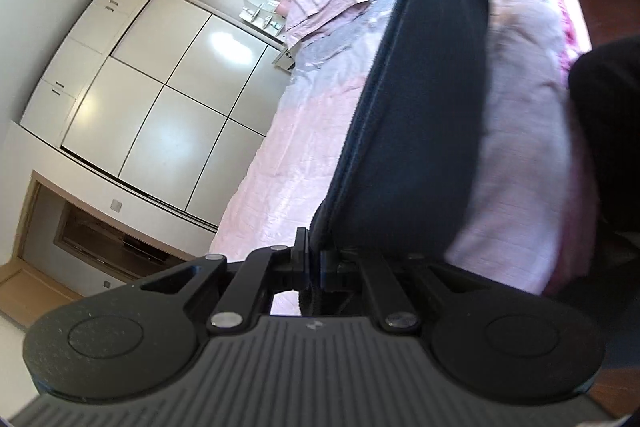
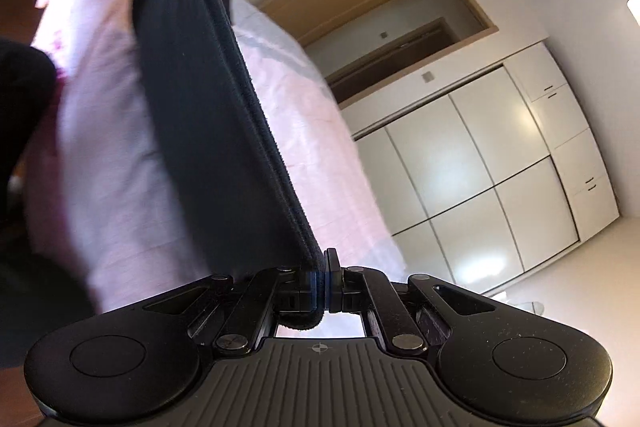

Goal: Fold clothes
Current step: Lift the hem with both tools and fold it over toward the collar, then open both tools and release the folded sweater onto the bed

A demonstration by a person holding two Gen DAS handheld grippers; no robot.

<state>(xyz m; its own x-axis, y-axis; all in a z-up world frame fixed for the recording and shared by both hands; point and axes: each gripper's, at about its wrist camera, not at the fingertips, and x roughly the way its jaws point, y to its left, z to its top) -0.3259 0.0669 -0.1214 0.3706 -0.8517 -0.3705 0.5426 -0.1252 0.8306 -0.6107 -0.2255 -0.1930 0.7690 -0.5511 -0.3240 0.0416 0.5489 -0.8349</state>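
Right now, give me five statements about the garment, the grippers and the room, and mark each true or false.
1. The left gripper is shut on the dark garment. True.
2. The right gripper stands open with nothing in it. False: it is shut on the dark garment's edge.
3. The garment lies flat on the bed. False: it is stretched above the pink bedspread.
4. A white wardrobe stands past the bed. True.
5. The bedspread is green. False: it is pink.
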